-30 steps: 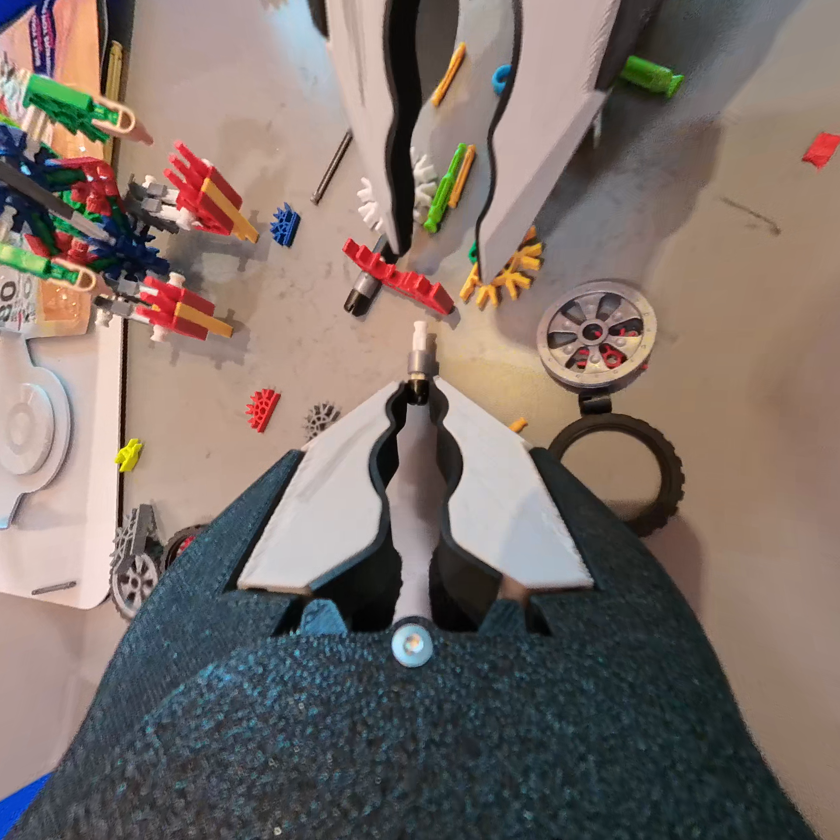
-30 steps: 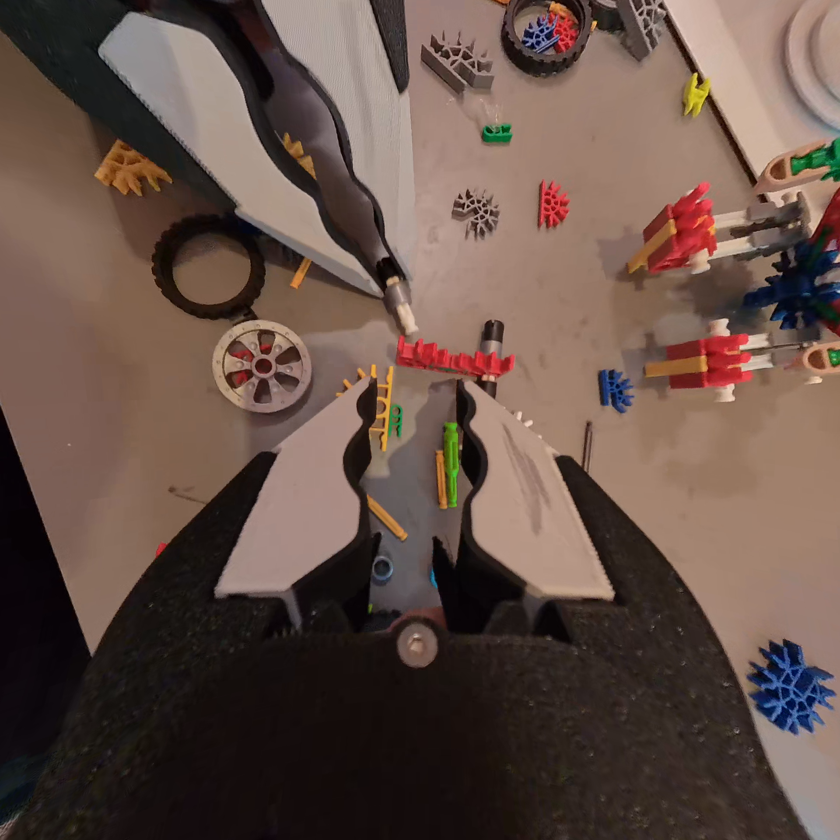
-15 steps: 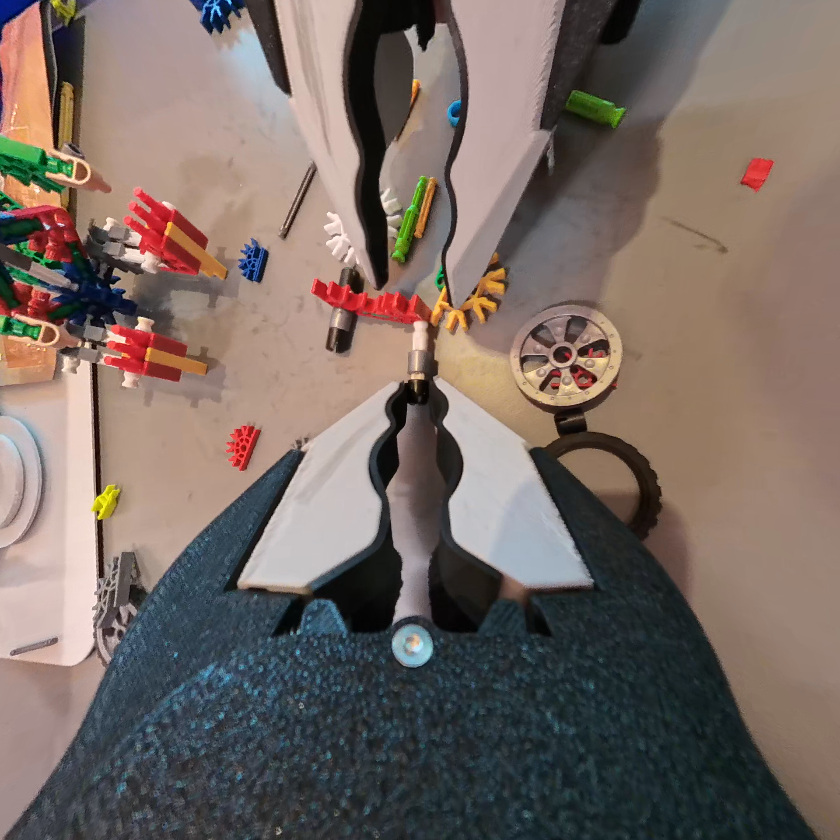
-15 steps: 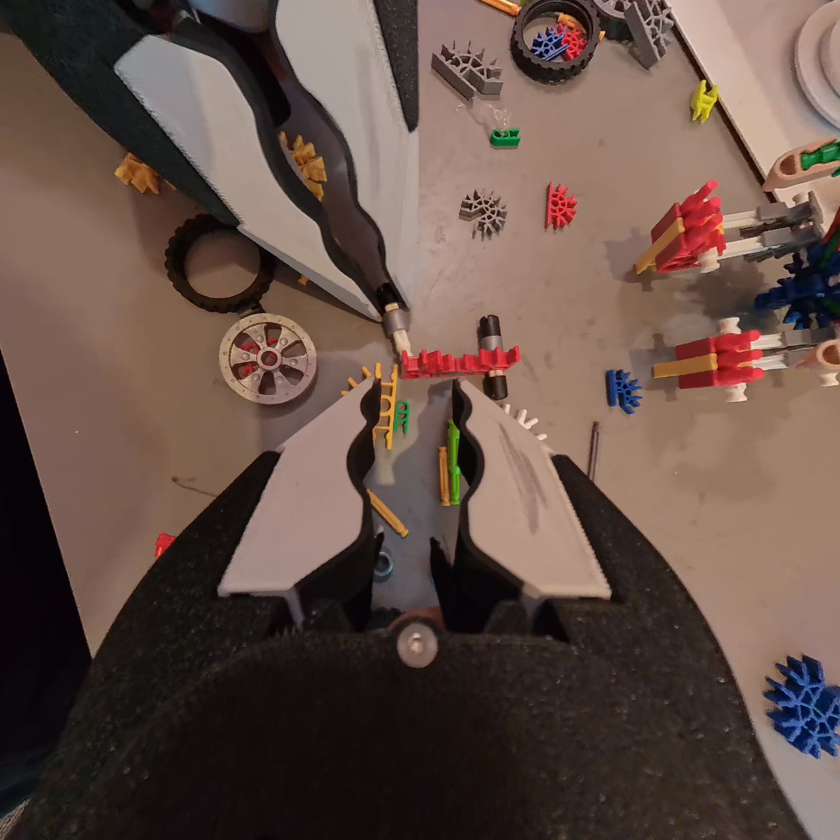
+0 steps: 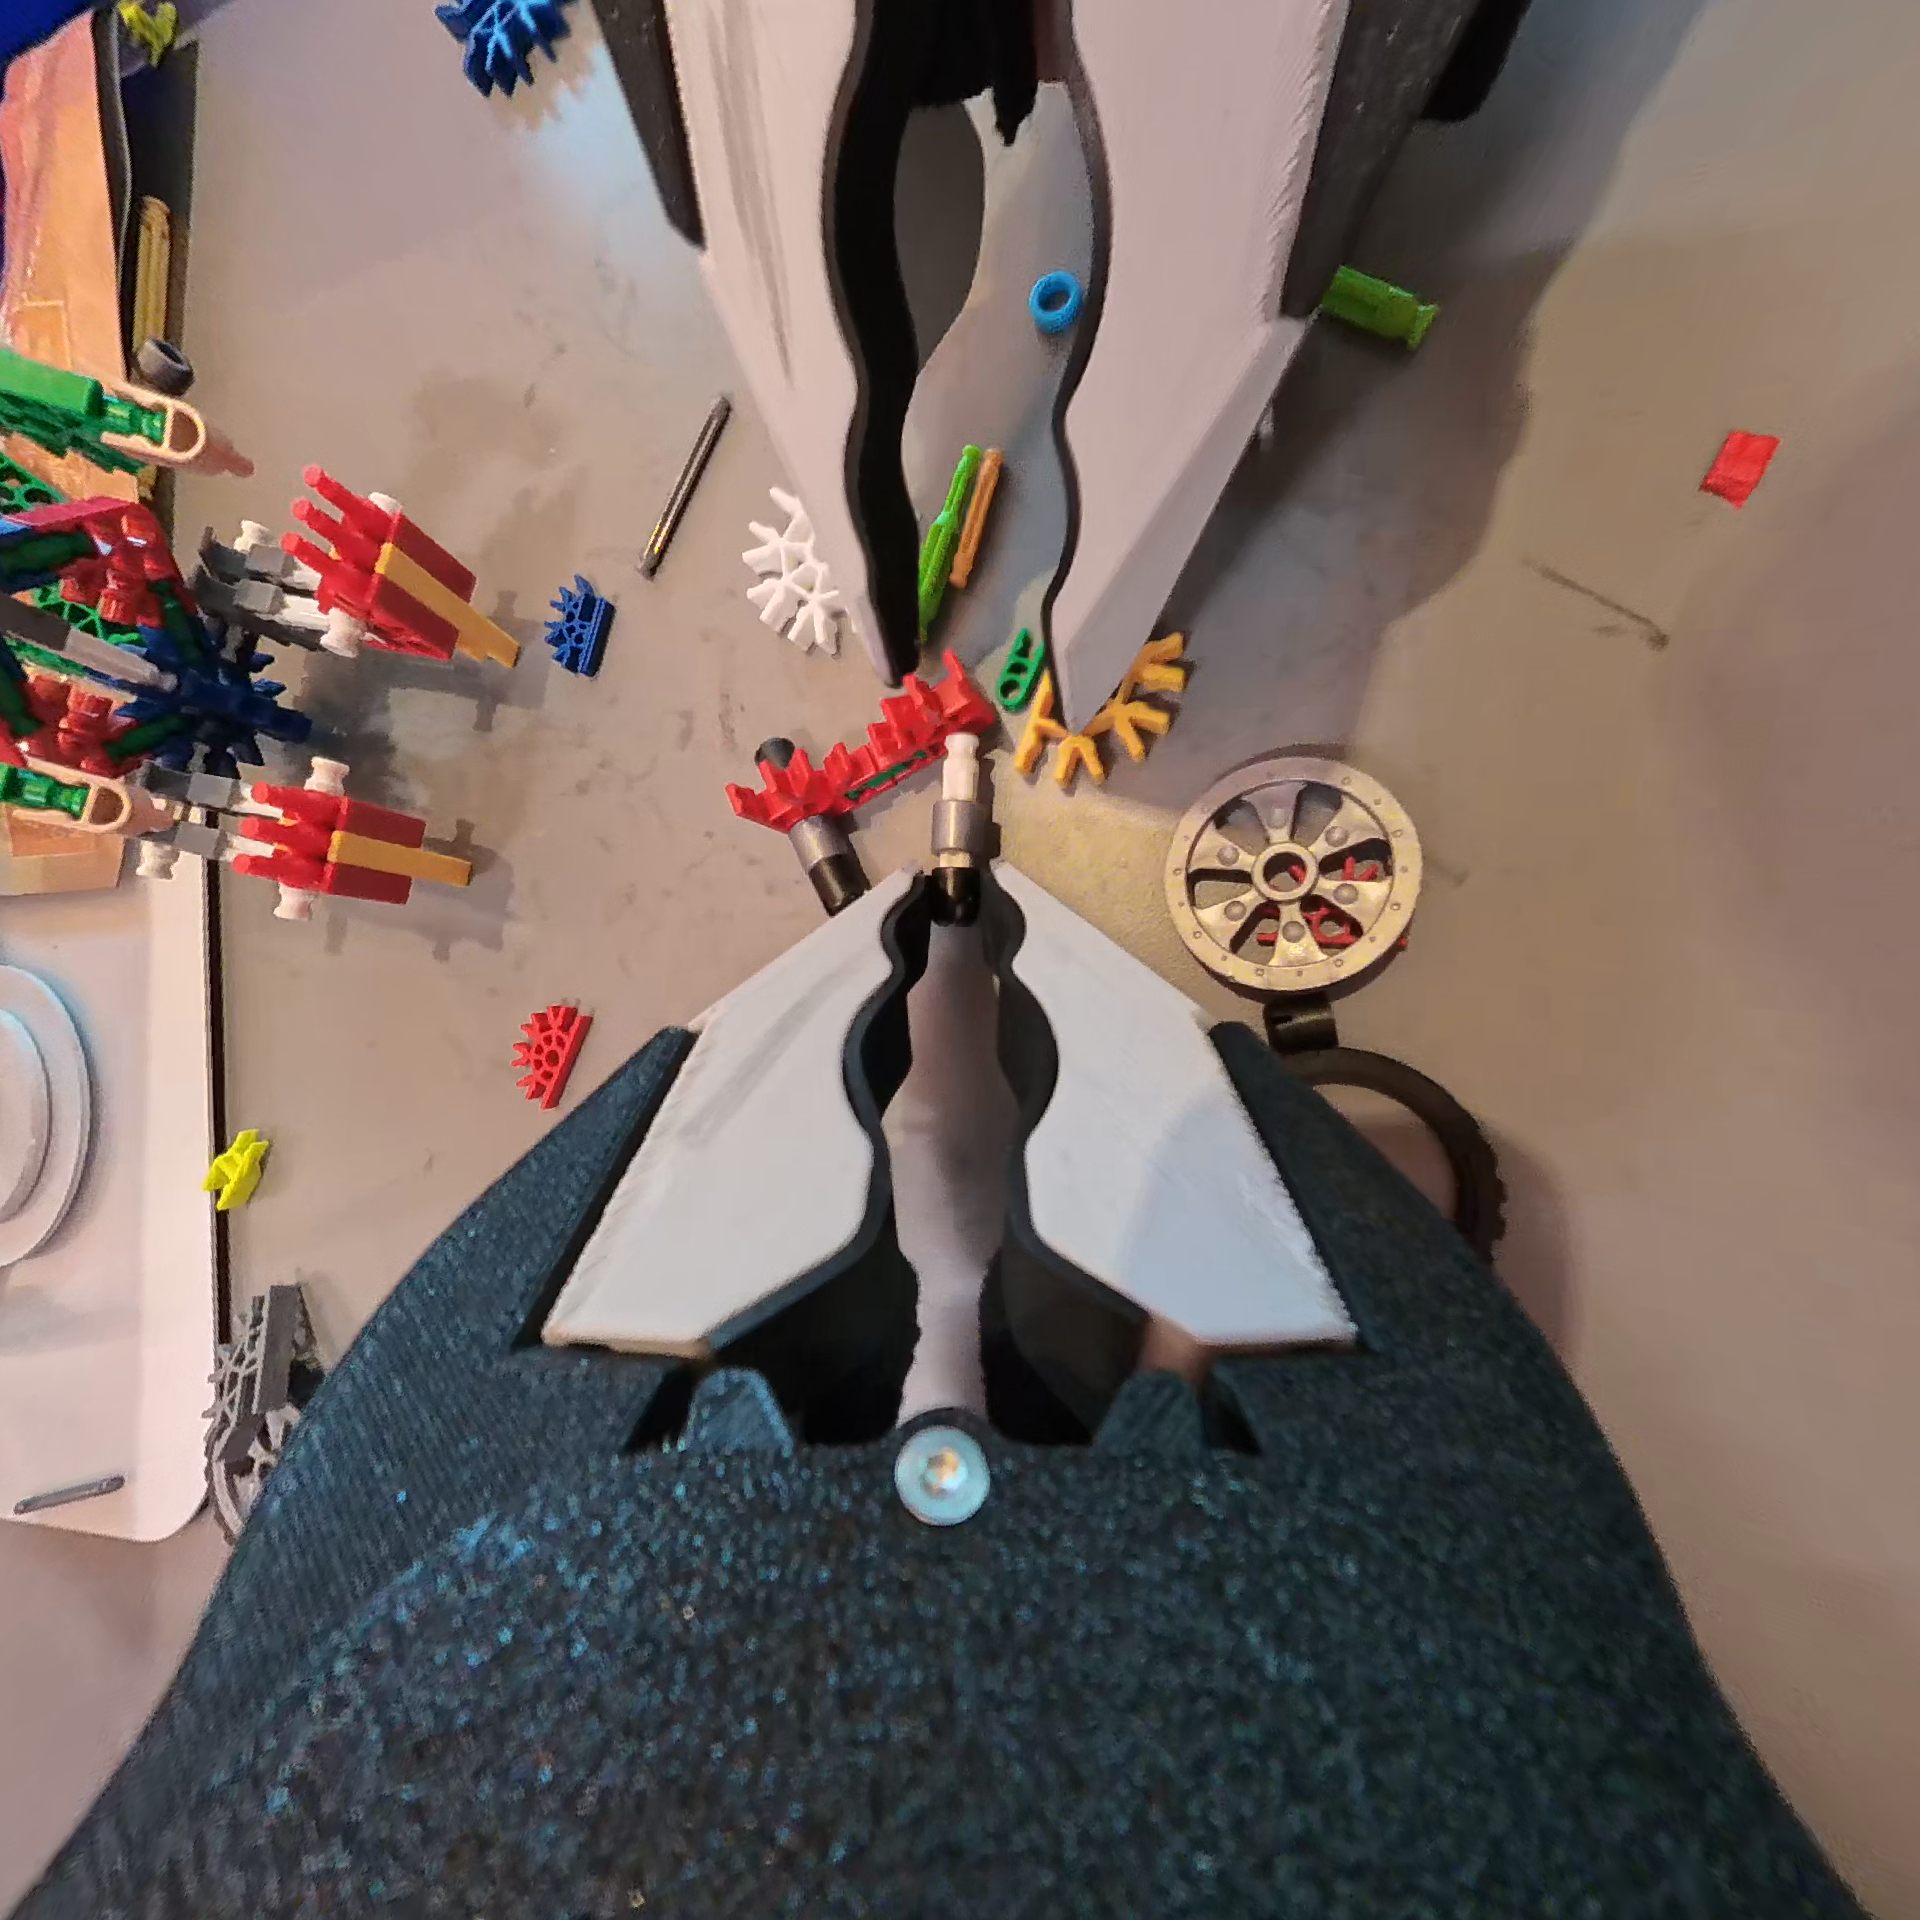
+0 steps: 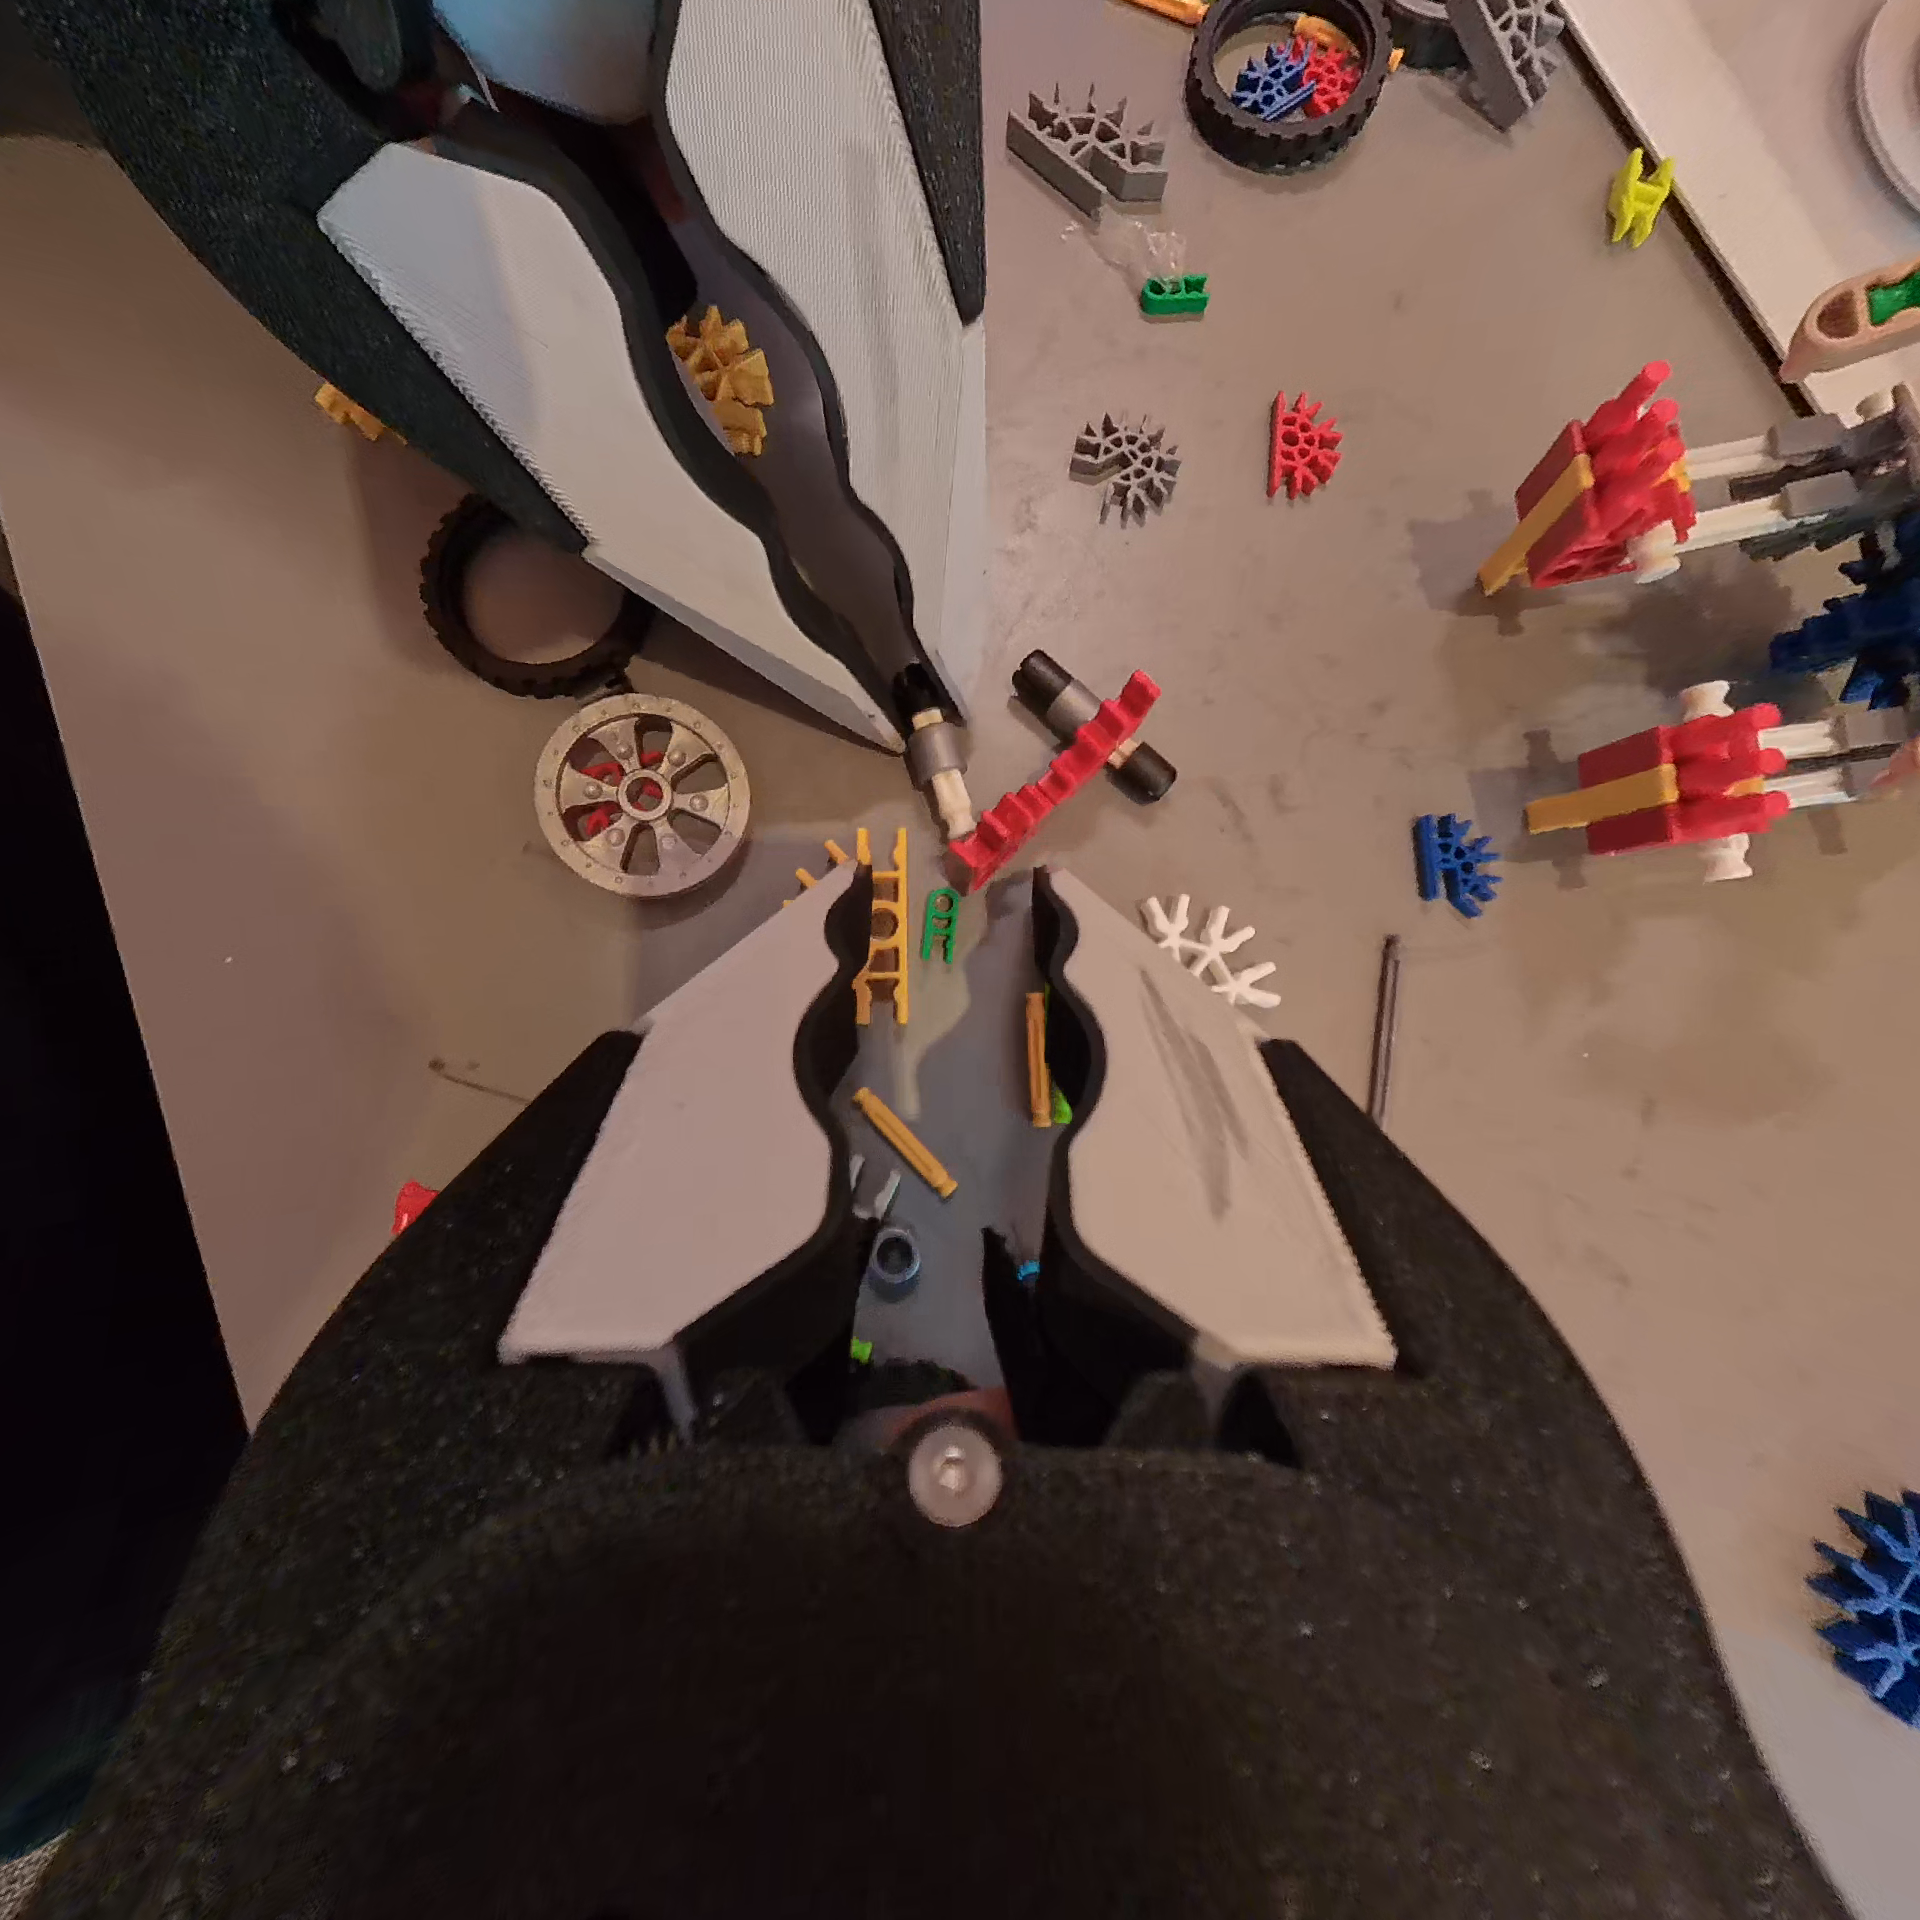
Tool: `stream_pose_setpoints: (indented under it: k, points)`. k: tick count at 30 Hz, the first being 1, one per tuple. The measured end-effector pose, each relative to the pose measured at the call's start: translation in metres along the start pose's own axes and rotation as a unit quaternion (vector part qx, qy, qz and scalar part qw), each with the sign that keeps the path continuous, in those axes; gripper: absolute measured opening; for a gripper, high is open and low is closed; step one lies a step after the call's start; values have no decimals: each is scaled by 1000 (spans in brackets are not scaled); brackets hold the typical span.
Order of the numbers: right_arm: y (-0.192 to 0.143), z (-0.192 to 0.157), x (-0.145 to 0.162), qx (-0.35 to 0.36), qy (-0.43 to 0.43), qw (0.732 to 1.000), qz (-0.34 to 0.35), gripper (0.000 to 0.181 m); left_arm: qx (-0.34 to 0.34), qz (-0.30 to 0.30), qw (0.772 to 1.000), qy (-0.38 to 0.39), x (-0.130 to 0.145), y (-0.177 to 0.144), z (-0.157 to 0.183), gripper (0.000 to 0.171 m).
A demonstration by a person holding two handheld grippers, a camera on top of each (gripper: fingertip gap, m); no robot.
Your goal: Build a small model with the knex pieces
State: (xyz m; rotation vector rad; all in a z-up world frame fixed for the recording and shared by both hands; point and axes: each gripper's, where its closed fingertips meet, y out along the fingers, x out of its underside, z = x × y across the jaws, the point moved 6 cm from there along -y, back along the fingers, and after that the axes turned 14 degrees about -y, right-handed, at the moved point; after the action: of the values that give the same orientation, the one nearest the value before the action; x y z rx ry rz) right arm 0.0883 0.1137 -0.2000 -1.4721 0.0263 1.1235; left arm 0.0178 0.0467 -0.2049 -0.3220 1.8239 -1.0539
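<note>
My left gripper (image 5: 954, 896) is shut on a short rod piece (image 5: 957, 821) with a black end, a grey sleeve and a white tip. The white tip touches one end of a red toothed connector strip (image 5: 878, 746) lying on the table with a black-and-grey rod (image 5: 821, 847) through it. My right gripper (image 6: 948, 881) is open and empty, its fingertips just short of the near end of the red strip (image 6: 1060, 781). The two grippers face each other tip to tip. The left gripper (image 6: 920, 717) and its rod piece (image 6: 940, 774) also show in the right wrist view.
A silver wheel hub (image 5: 1294, 868) and a black tyre (image 6: 530, 608) lie to one side. Yellow (image 5: 1101, 717), white (image 5: 795, 571), green and blue connectors are scattered around. Red-and-yellow assemblies (image 5: 384, 587) and a white board (image 5: 104, 1195) sit at the left. Left and right tips are no more than a few centimetres apart. The silver wheel hub (image 5: 1294, 868) is about 5 cm from both grippers' fingertips. It is also in sight in the right wrist view (image 6: 640, 797).
The grippers have closed in on each other. The left gripper's rod tip has reached the red strip, and the strip with its rod has swung round from level to slanted.
</note>
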Motion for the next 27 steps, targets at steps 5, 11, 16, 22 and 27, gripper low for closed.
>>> stream_pose_setpoints:
  k: [5,11,16,22,27]
  points:
    - [2,-6,-2,-10,0,1000,3,30,-6,-4,1000,-6,-2,0,4,6]
    - [2,-6,-1,-12,11,1000,11,30,-13,-10,1000,-16,-3,0,6,6]
    - [1,-6,0,-7,32,999,13,31,-24,-15,999,-33,-4,1,7,6]
    - [-2,-11,0,-4,46,999,19,36,-25,-17,999,-34,-6,2,12,6]
    - [-2,-12,1,-5,51,998,21,36,-34,-26,998,-46,-6,1,11,6]
